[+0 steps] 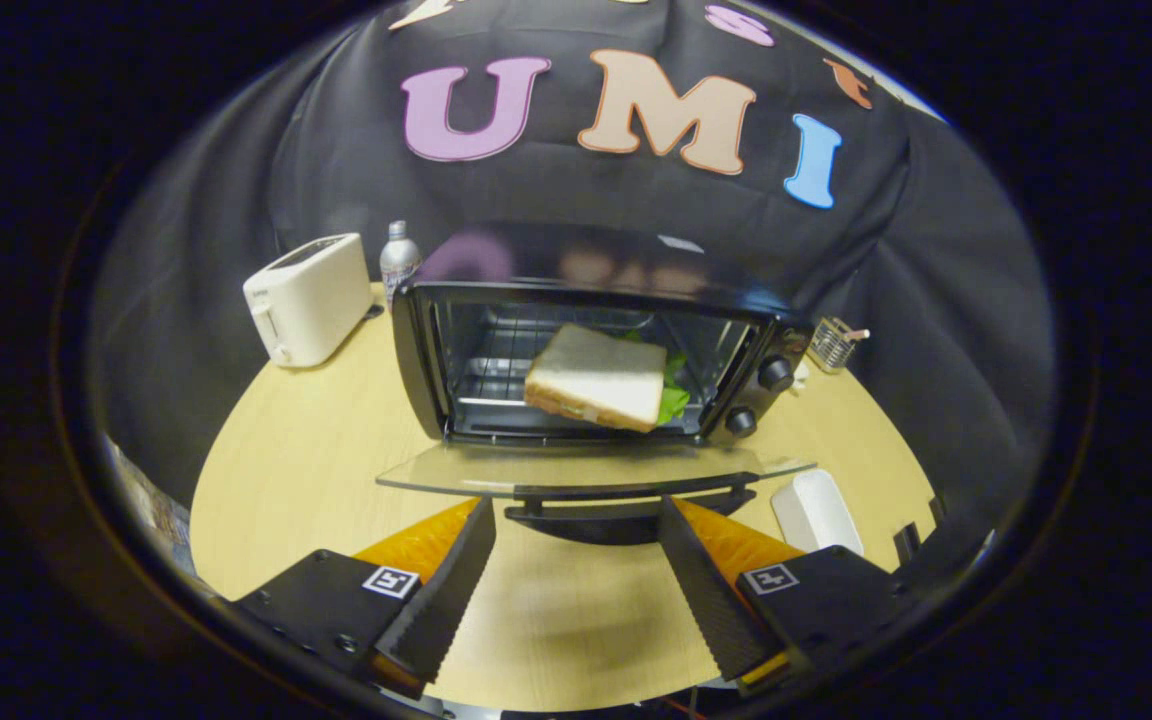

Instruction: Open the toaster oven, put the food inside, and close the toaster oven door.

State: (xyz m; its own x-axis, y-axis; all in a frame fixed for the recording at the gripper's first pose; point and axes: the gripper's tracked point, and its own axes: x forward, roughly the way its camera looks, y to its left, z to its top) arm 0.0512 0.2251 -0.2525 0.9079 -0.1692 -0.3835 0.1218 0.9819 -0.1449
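Two-finger gripper (576, 520) spread wide, holding nothing; serrated fingers (441, 600) angled apart over the pale wooden round table (296, 480), bare tabletop showing in the gap between them; small square black-and-white marker tags fixed on the finger mounts, patterned rather than lettered, nothing legible there.

Just ahead of the fingertips, level with the gap between them: dark curved handle (626, 515) of the glass oven door (586, 470), the door lowered flat and fully open, its clear pane jutting toward the fingers; handle close to the fingertips, not touched by either.

Beyond the door: black toaster oven (416, 350) with its cavity open, wire rack inside; white-bread sandwich with green lettuce (598, 378) resting inside on the rack, toward the right half of the cavity, tilted slightly, lettuce poking out at its right side; two round black knobs (774, 375) stacked on the oven's right-hand panel; markings around the knobs too small to read; no readable brand on the oven front.

Right of the door, beside the right finger: white rounded rectangular dish (816, 510) lying on the table.

Further off, left of the oven: white two-slot pop-up toaster (308, 298), standing apart from it; between the two, at the back, silver metal bottle (399, 255) upright, its label unreadable.

Behind the oven's right corner: small wire basket (833, 345), contents unclear.
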